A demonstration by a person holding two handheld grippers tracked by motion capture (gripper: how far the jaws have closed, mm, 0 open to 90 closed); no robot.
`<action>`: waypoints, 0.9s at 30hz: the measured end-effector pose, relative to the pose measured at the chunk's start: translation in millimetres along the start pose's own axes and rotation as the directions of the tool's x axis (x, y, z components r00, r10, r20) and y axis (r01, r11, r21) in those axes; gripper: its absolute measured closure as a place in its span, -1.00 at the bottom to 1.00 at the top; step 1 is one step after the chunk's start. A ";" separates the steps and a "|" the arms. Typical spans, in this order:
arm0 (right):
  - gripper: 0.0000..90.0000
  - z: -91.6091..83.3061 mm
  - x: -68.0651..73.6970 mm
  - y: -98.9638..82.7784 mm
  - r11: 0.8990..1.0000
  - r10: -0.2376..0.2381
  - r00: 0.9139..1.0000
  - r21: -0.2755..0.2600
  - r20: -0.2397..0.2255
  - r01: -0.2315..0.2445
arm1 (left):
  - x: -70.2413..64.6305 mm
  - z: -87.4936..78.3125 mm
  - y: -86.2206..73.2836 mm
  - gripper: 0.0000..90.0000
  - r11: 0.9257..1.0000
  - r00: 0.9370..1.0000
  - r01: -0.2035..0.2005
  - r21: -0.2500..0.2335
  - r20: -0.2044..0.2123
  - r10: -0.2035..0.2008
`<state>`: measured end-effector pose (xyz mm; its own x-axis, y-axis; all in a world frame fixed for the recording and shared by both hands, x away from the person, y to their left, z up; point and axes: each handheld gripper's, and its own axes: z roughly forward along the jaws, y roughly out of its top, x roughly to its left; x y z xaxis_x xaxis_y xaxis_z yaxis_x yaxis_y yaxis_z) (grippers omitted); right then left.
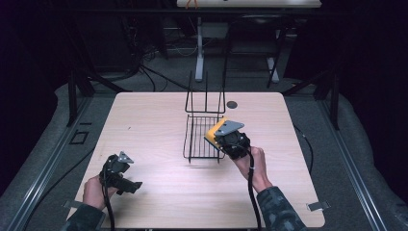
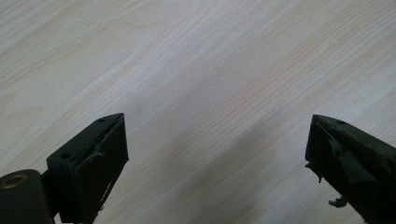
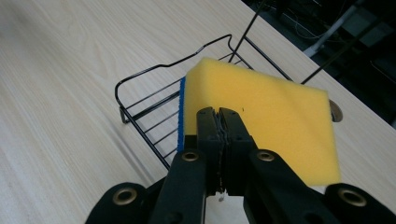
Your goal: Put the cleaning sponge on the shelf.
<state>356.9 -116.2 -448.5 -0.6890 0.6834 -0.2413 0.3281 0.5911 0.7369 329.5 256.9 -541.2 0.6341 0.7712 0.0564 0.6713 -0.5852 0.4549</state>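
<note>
Two hand-held grippers: the right clamps a yellow sponge over the wire basket; the left gapes above the desk.

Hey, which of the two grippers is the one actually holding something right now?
The right gripper: its jaws are shut on the yellow sponge, held over the wire rack. The left gripper is open over bare table.

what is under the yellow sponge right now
The sponge, shut in the right gripper, hangs over the black wire basket and the table. The basket part beneath it is covered.
</note>
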 end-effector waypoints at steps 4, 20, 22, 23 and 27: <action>0.96 10.2 8.5 5.3 1.000 -0.012 1.000 0.005 -0.021 0.012 | 0.2 -0.1 0.0 -0.87 1.000 1.000 -0.001 0.000 0.003 0.001; 0.96 40.0 22.2 10.5 1.000 0.001 0.998 0.030 -0.063 0.001 | 0.1 -0.2 -0.1 -0.87 1.000 1.000 -0.003 -0.002 0.005 0.003; 0.96 43.7 22.3 10.9 0.999 -0.002 0.998 0.039 -0.063 0.004 | 0.1 0.0 -0.2 -0.87 1.000 1.000 -0.003 -0.002 0.005 0.003; 0.96 46.3 22.5 10.9 0.999 0.004 0.998 0.044 -0.064 -0.001 | -0.1 0.0 -0.2 -0.87 1.000 1.000 -0.002 -0.002 0.005 0.002; 0.96 51.8 22.4 10.8 0.998 0.007 0.998 0.058 -0.069 -0.003 | -0.3 0.5 -0.3 -0.87 1.000 1.000 -0.006 0.005 0.008 0.006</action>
<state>378.4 -72.3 -478.6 -0.7296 0.6563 -0.1924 0.3668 0.6129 0.6998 329.3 256.7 -541.7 0.6411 0.7656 0.0526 0.6693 -0.5914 0.4498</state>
